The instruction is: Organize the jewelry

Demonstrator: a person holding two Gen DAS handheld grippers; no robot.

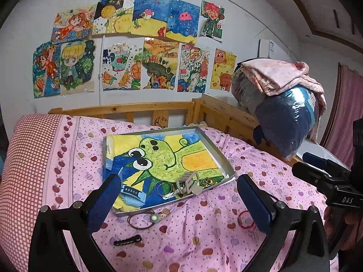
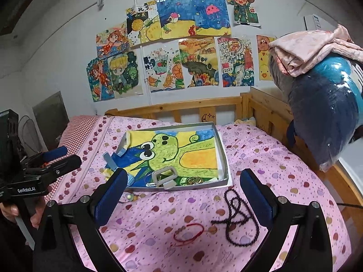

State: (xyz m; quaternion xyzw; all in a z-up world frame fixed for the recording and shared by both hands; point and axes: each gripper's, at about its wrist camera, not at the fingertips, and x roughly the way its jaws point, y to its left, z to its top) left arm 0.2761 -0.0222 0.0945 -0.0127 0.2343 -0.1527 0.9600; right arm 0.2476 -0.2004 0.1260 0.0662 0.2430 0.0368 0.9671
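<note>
Closest to the right wrist camera, the right gripper [image 2: 183, 195] has its blue pads spread wide with nothing between them, above the pink bedsheet [image 2: 272, 170]. Just in front of the silver tray [image 2: 224, 154] lie a red cord bracelet [image 2: 189, 232] and, beside it, a dark bead necklace [image 2: 238, 215] in loose loops. The left gripper [image 1: 178, 200] is also released and empty; near the tray's front edge, on the sheet, lie a brown cord pendant [image 1: 145, 221] and a black hair clip [image 1: 127, 240]. Inside the tray, at its front side, already sit silver bangles [image 1: 163, 188], a grey claw clip [image 1: 188, 182] and something gold. The bead necklace looks light and limp, probably slippery; I would pinch a bunched loop, not one strand, because it will hang and swing.
</note>
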